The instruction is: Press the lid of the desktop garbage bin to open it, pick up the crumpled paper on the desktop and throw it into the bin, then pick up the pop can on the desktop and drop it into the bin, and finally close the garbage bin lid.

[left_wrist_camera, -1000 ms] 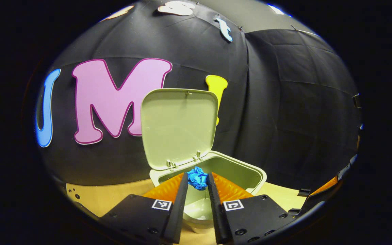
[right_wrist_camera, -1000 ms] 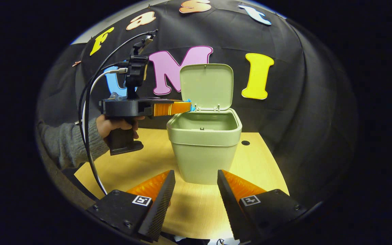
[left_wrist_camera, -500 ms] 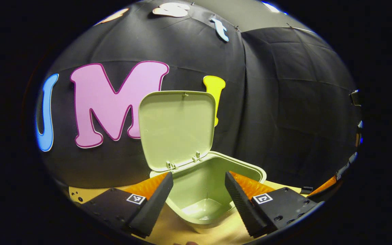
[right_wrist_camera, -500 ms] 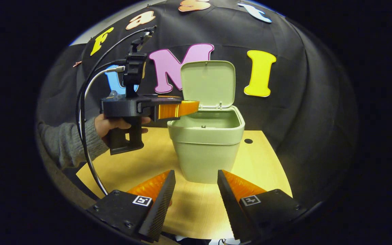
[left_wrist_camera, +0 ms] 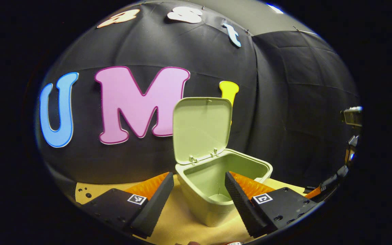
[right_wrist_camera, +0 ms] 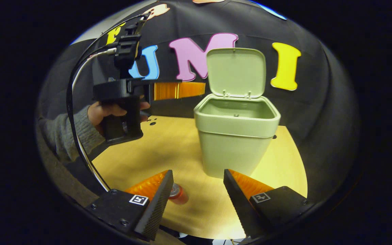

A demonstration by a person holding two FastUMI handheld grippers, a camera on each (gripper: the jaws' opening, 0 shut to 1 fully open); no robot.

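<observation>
The left gripper view looks from close above the bin's (left_wrist_camera: 216,190) near rim, facing its upright lid (left_wrist_camera: 201,127). The right gripper view faces the bin (right_wrist_camera: 235,136) from farther back, low over the tabletop (right_wrist_camera: 168,153). Both share the bin.

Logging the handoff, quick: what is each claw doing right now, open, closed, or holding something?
Left claw: open, holding nothing, in front of the open bin.
Right claw: open, holding nothing, above the pop can on the desktop.

- Bin (right_wrist_camera: 234,139) and lid (right_wrist_camera: 235,71): smooth matt plastic.
- Table (right_wrist_camera: 168,149): smooth pale wood.
- Pop can (right_wrist_camera: 177,195): glossy metal.
- Sleeve (right_wrist_camera: 65,132): knitted cloth.
</observation>
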